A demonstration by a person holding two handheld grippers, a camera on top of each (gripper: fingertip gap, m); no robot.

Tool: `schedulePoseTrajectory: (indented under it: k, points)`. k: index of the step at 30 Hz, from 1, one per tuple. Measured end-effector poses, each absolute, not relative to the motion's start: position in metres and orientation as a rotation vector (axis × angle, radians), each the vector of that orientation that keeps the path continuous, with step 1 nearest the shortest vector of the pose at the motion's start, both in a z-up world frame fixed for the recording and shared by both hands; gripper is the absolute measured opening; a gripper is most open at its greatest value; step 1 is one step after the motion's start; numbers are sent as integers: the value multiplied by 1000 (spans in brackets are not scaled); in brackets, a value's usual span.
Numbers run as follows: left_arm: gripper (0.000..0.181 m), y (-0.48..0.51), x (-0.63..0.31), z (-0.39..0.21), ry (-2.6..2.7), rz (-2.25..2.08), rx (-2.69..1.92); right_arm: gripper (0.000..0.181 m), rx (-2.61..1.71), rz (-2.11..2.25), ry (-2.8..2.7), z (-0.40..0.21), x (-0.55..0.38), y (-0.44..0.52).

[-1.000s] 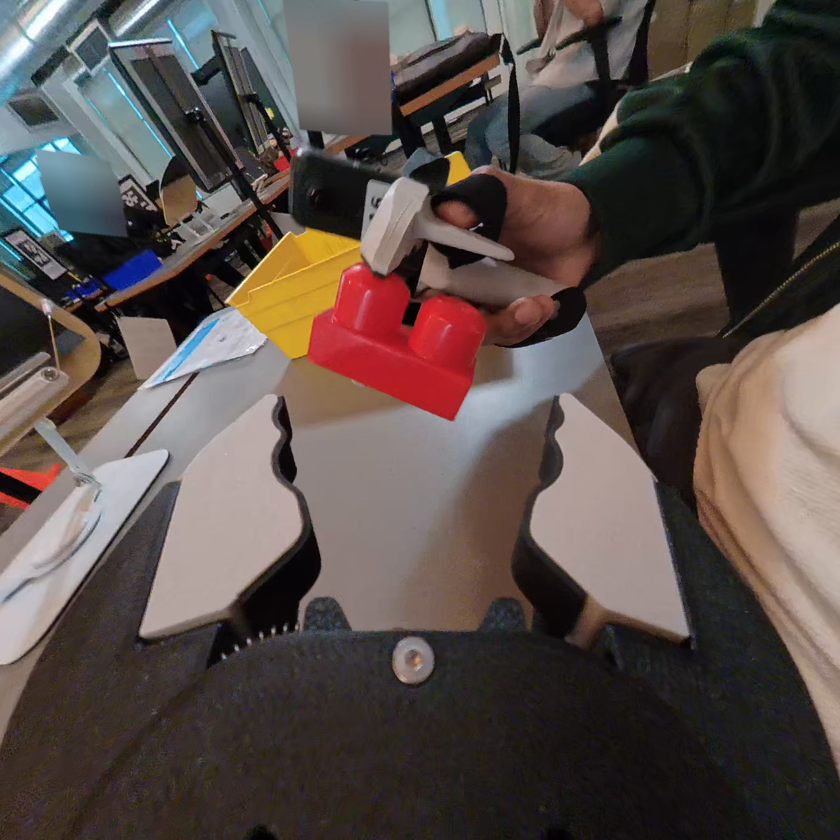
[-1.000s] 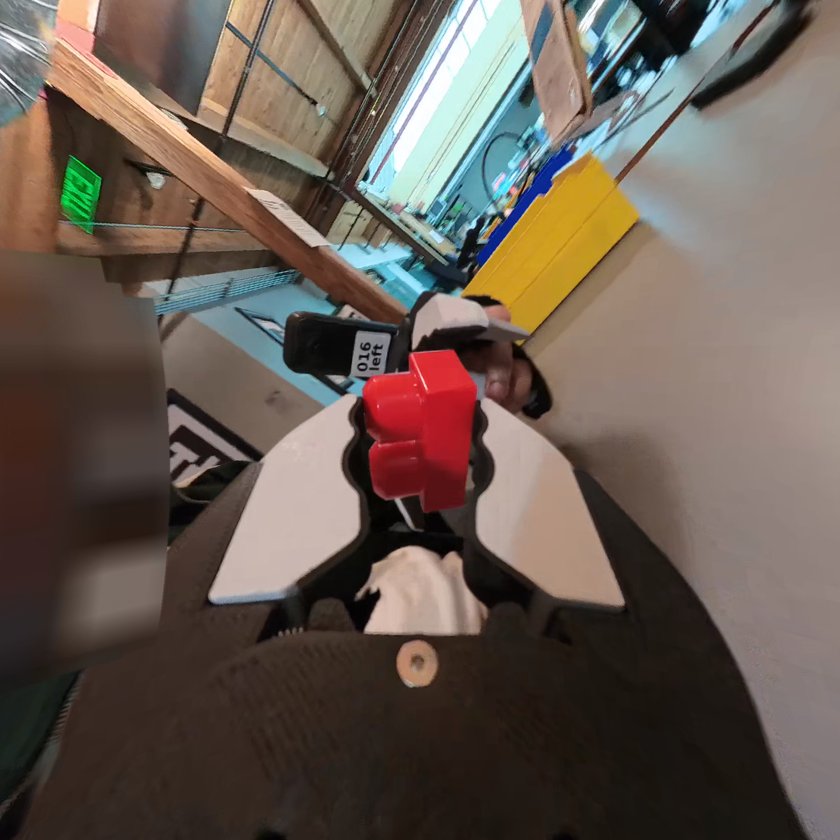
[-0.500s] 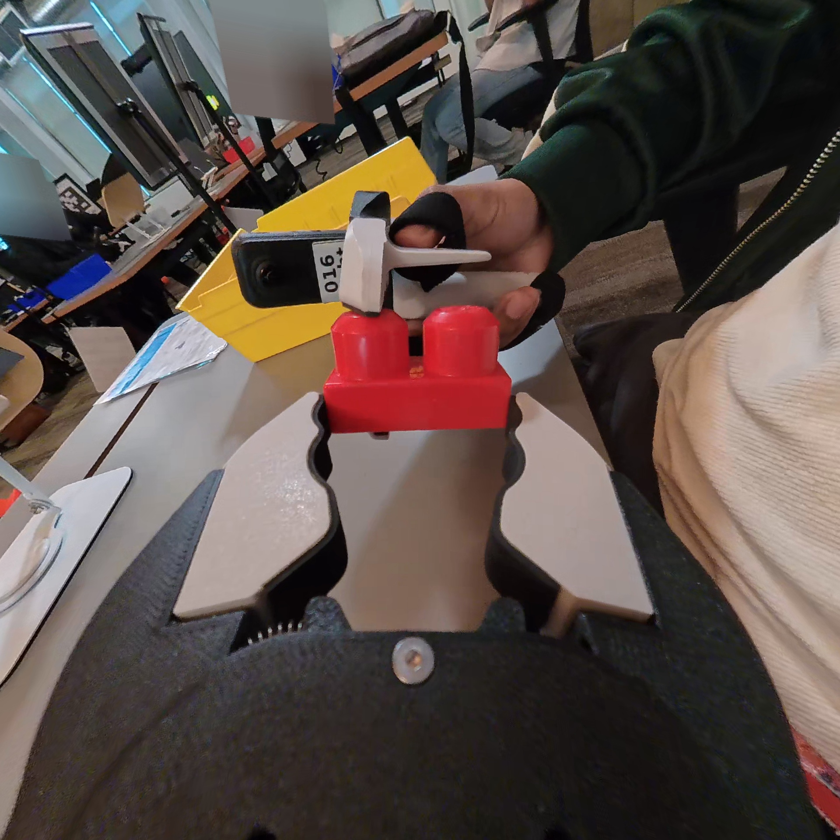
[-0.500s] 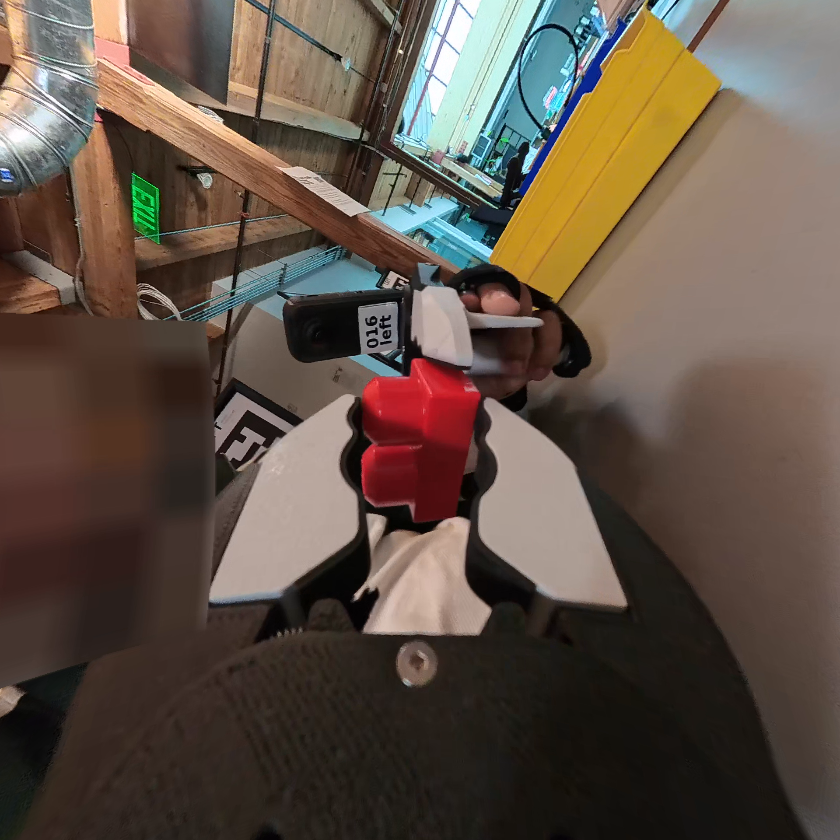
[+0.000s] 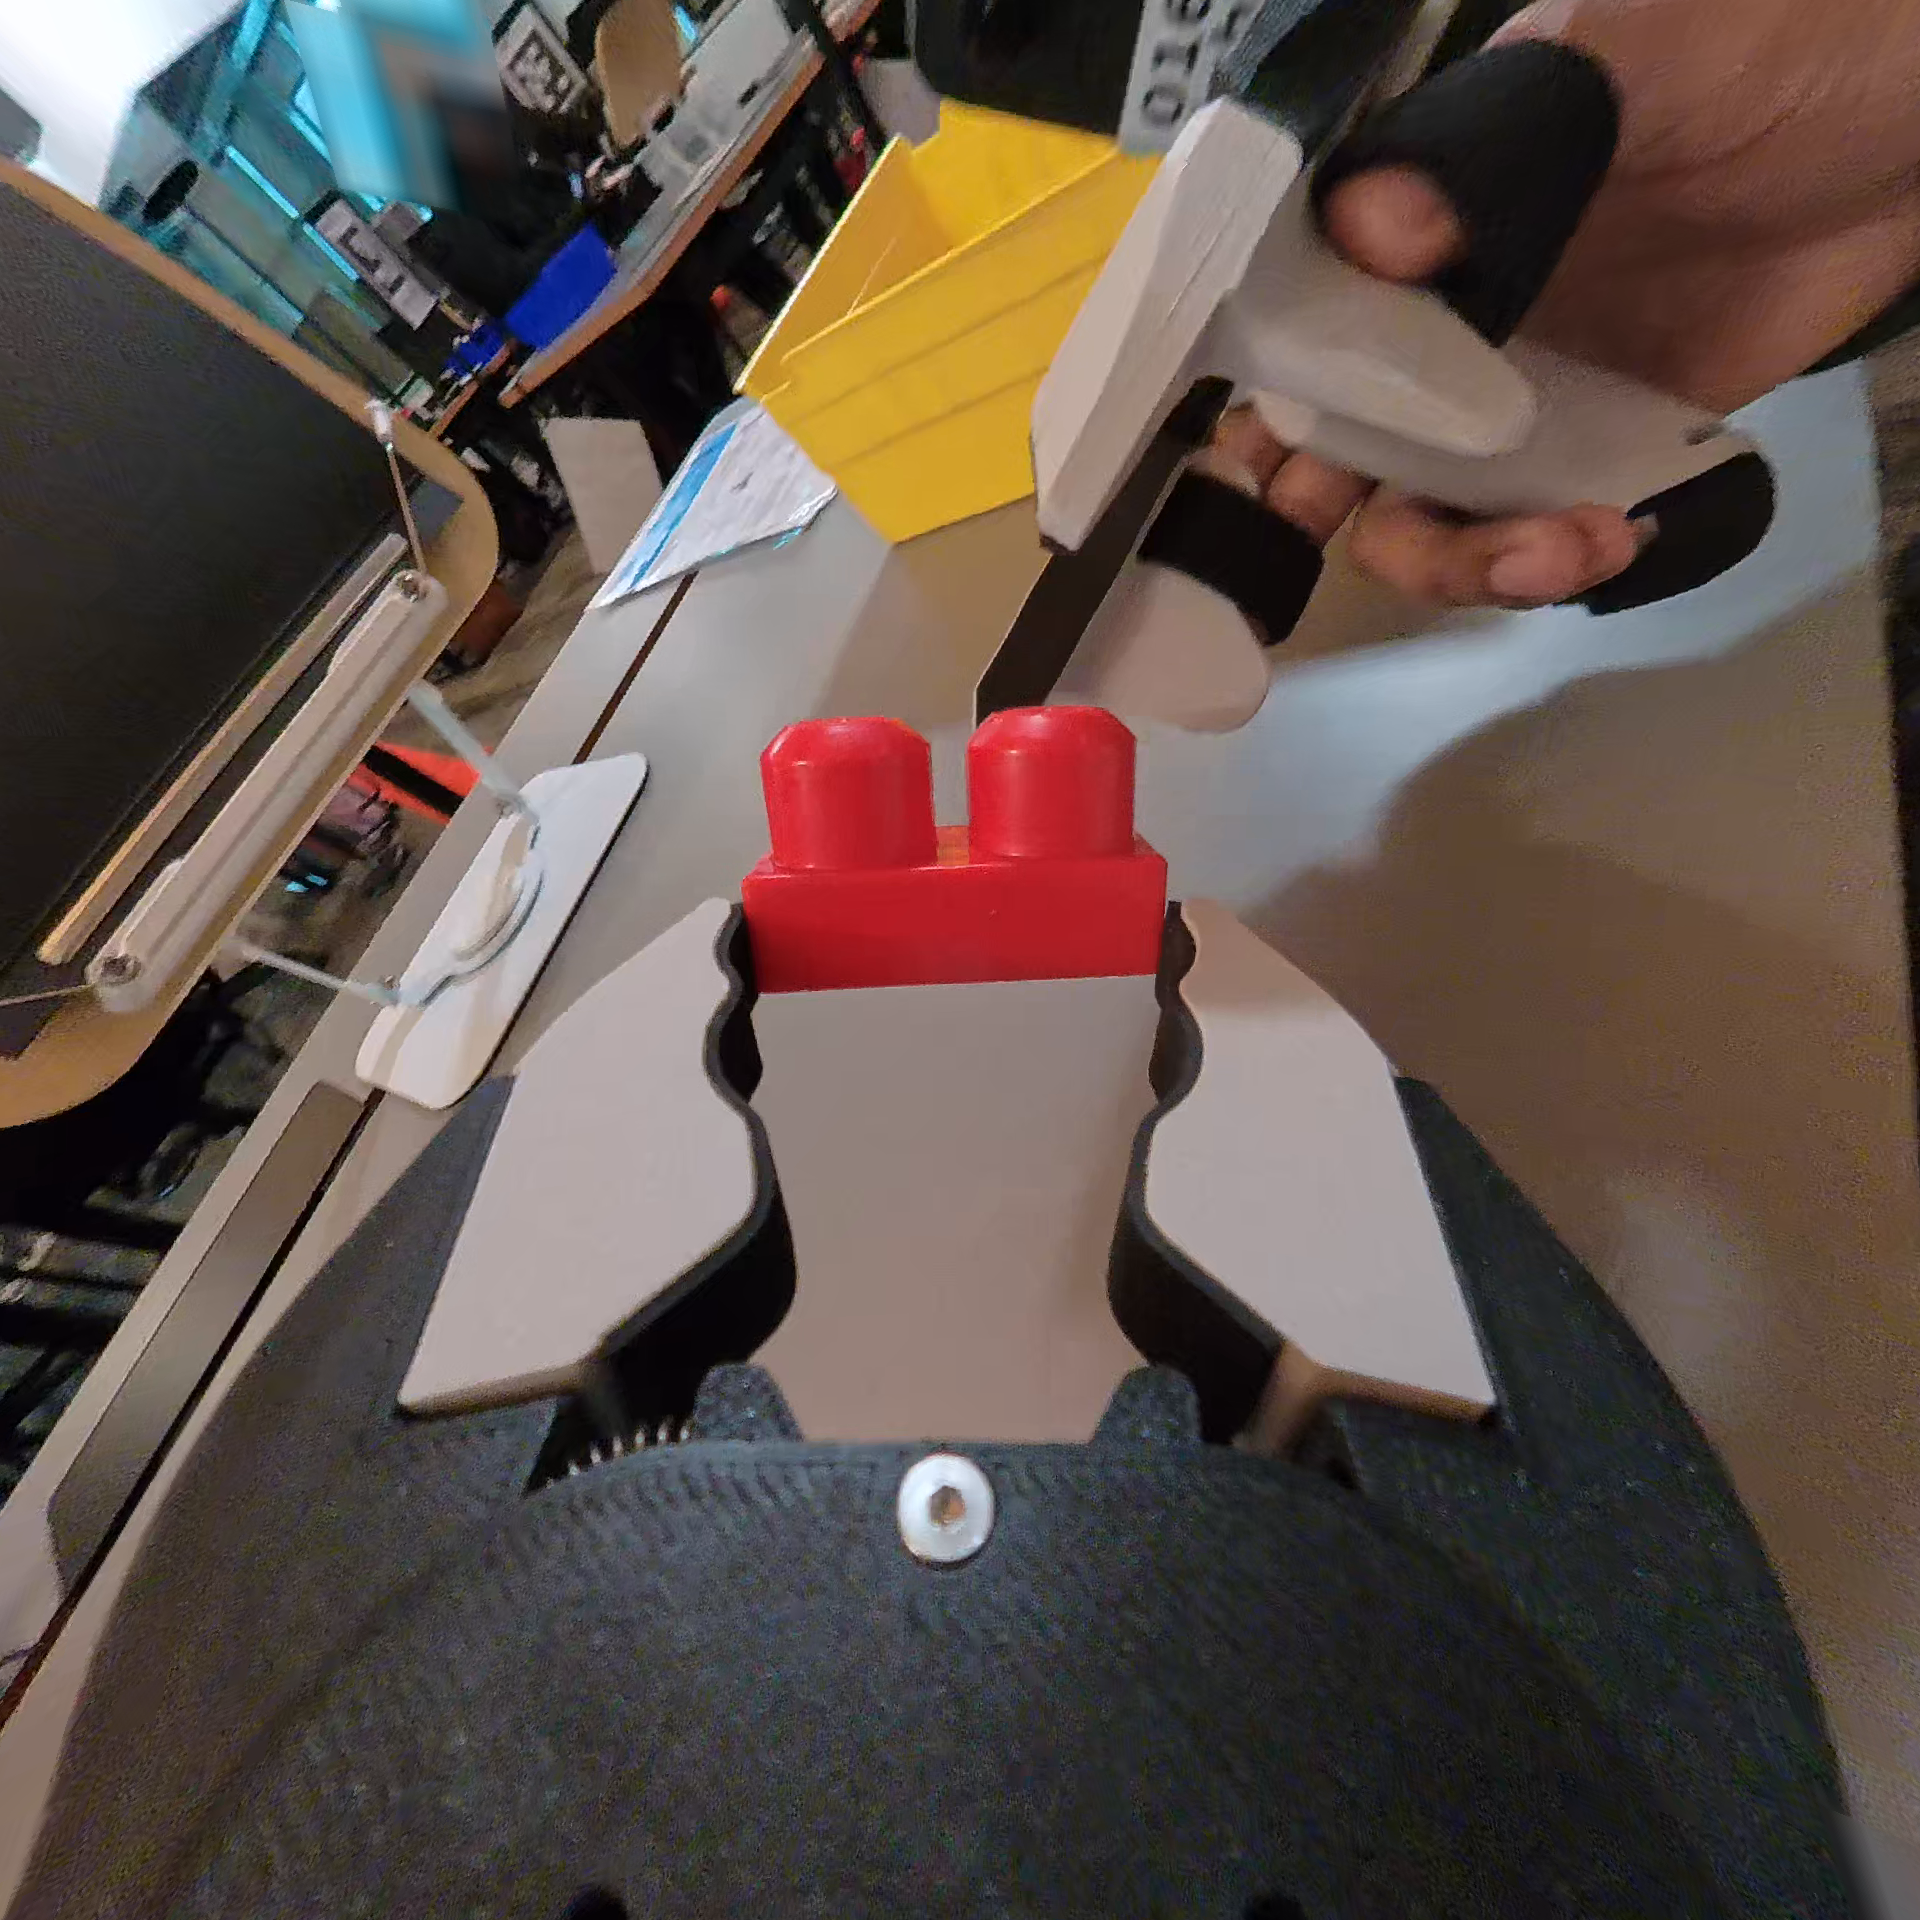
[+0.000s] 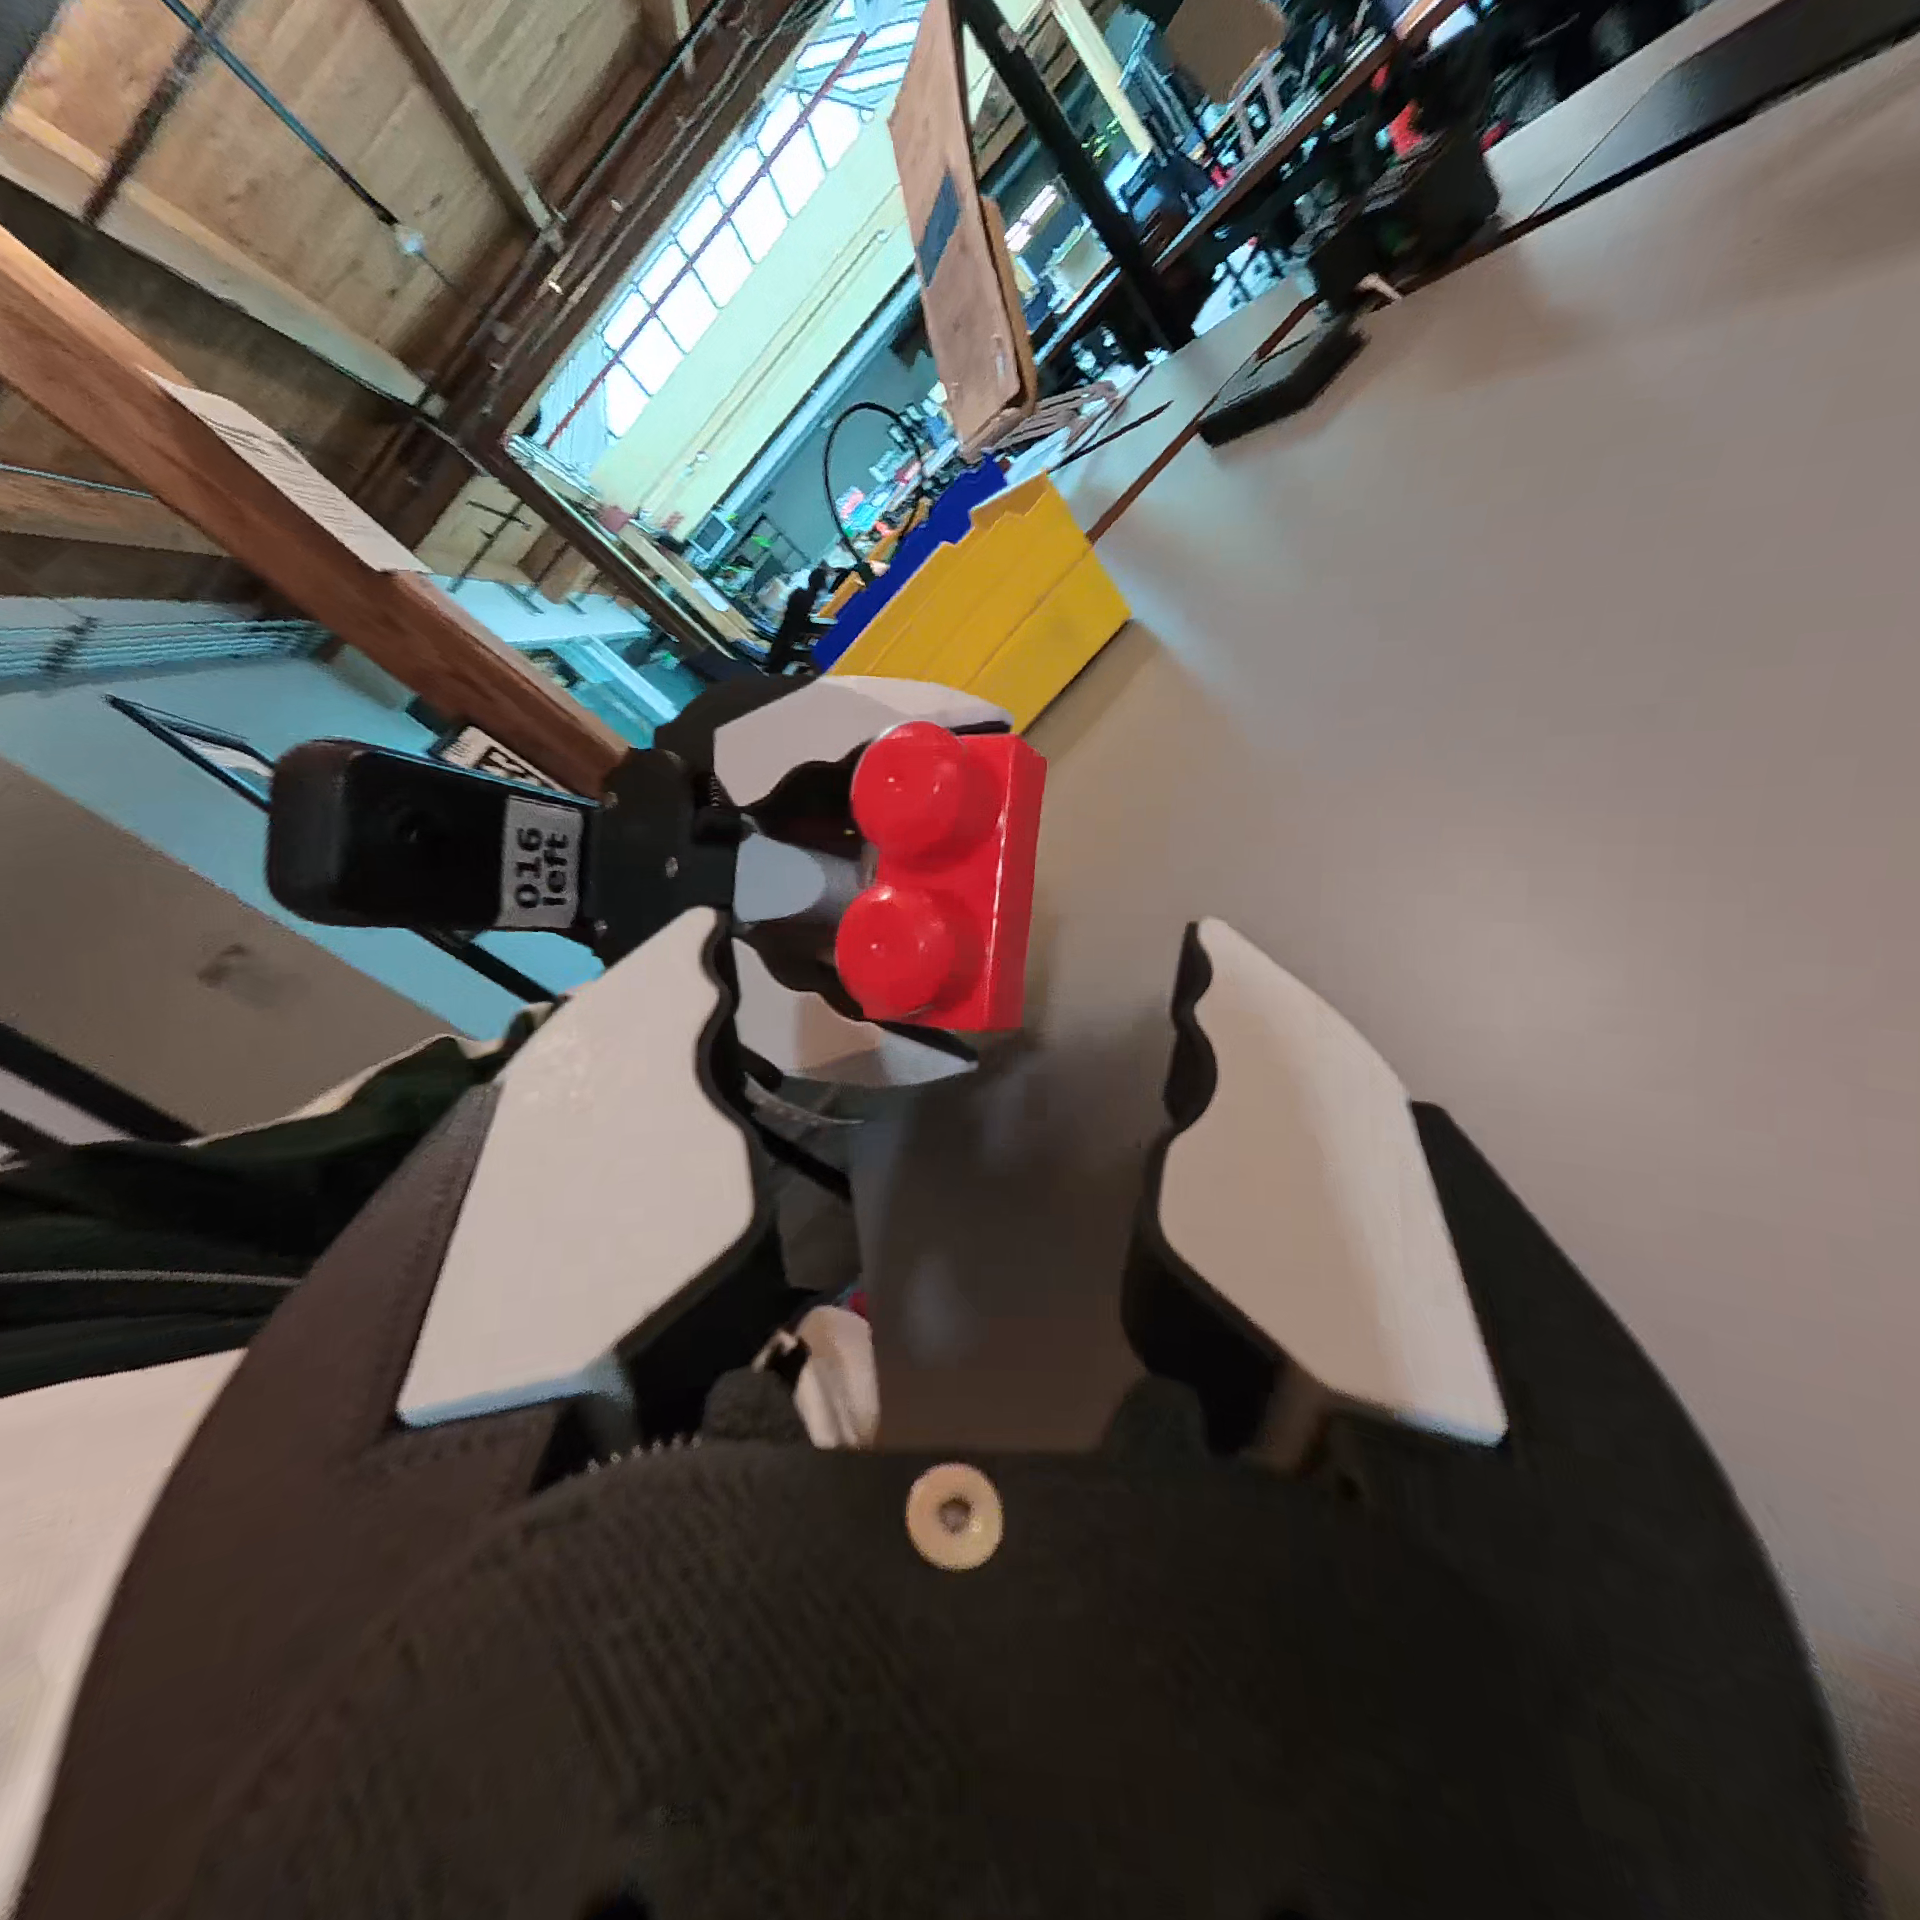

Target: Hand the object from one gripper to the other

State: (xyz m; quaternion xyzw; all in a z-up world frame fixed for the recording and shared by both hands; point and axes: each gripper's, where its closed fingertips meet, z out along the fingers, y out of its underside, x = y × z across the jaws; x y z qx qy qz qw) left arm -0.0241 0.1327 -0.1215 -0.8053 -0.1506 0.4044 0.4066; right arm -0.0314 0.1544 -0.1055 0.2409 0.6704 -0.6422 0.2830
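A red two-stud brick (image 5: 951, 914) sits studs up between the tips of my left gripper (image 5: 954, 940), which is shut on its two ends above the grey table (image 5: 1507, 1039). The other gripper (image 5: 1143, 343), held in a gloved hand, hovers up and to the right of the brick, clear of it. In the right wrist view my right gripper (image 6: 956, 940) is open and empty. Beyond it the left gripper (image 6: 831, 883) holds the red brick (image 6: 966, 883) with its studs facing me.
A yellow bin (image 5: 935, 343) stands at the far end of the table, also seen in the right wrist view (image 6: 997, 613). A paper sheet (image 5: 717, 509) lies near it. A white stand base (image 5: 499, 925) and a dark monitor (image 5: 156, 623) are on the left. Less than 4 cm separates the two grippers' tips.
The brick has passed from the right gripper to the left. The left jaws have closed on its ends. The right gripper has opened, let go and pulled back up and away.
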Motion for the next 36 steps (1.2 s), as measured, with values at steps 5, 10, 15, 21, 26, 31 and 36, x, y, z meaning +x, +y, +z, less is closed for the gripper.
schedulePoseTrajectory:
  k: [5, 10, 15, 21, 26, 31, 36]
  points:
    - [73, 125, -31, -132, -438, 1066, -2111, 75, 579, -1825, 2024, -104, -38, 158]
    - [73, 119, -34, -141, -467, 1102, -2179, 71, 433, -1934, 2312, -102, -39, 161]
    - [73, 118, -35, -139, -564, 1002, -2115, 69, 315, -1979, 2481, -104, -33, 157]
    - [73, 116, -37, -133, -662, 890, -2007, 53, 362, -1978, 2344, -101, -21, 148]
    - [73, 127, -32, -128, -696, 786, -1911, 54, 442, -2094, 2245, -92, -28, 147]
    - [73, 137, -28, -119, -711, 718, -1819, 38, 443, -2174, 2204, -85, -27, 148]
    - [73, 142, -25, -111, -714, 705, -1761, 40, 422, -2185, 2144, -82, -21, 145]
